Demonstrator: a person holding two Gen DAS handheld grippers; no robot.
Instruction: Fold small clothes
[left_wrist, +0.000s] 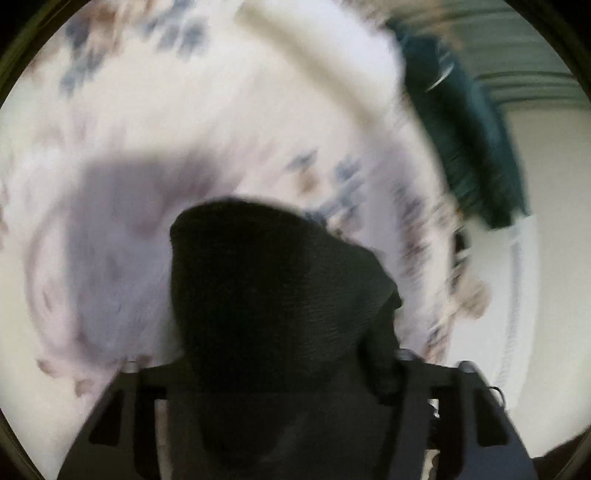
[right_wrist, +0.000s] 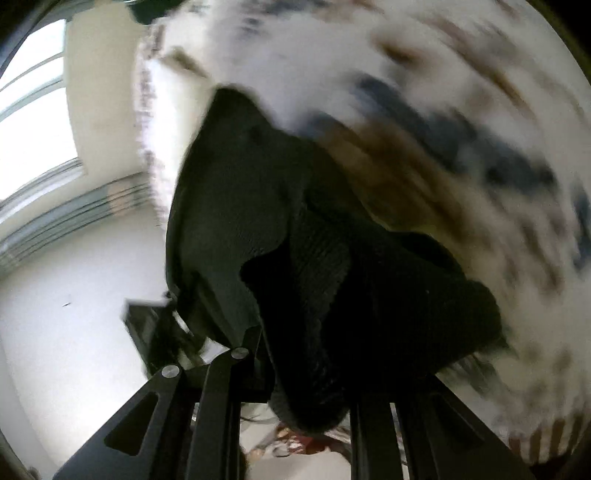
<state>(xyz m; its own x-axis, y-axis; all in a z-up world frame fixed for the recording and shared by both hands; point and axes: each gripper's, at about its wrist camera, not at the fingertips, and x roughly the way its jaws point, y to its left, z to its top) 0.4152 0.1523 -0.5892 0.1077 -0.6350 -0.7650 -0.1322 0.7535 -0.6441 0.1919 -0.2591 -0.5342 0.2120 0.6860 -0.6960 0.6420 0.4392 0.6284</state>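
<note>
A small black knit garment (left_wrist: 273, 295) hangs over my left gripper (left_wrist: 280, 373) and hides its fingertips; the jaws stand close together on the cloth. The same black garment (right_wrist: 303, 266) fills the middle of the right wrist view, bunched between the fingers of my right gripper (right_wrist: 295, 373), which is shut on it. Both views are blurred by motion. The garment is held above a white cloth with blue and brown print (left_wrist: 221, 122), also seen in the right wrist view (right_wrist: 443, 129).
A dark teal cloth (left_wrist: 469, 147) lies at the right edge of the printed cloth. A pale floor (right_wrist: 74, 277) and a window (right_wrist: 33, 110) show at left in the right wrist view. A dark object (right_wrist: 147, 332) stands on the floor.
</note>
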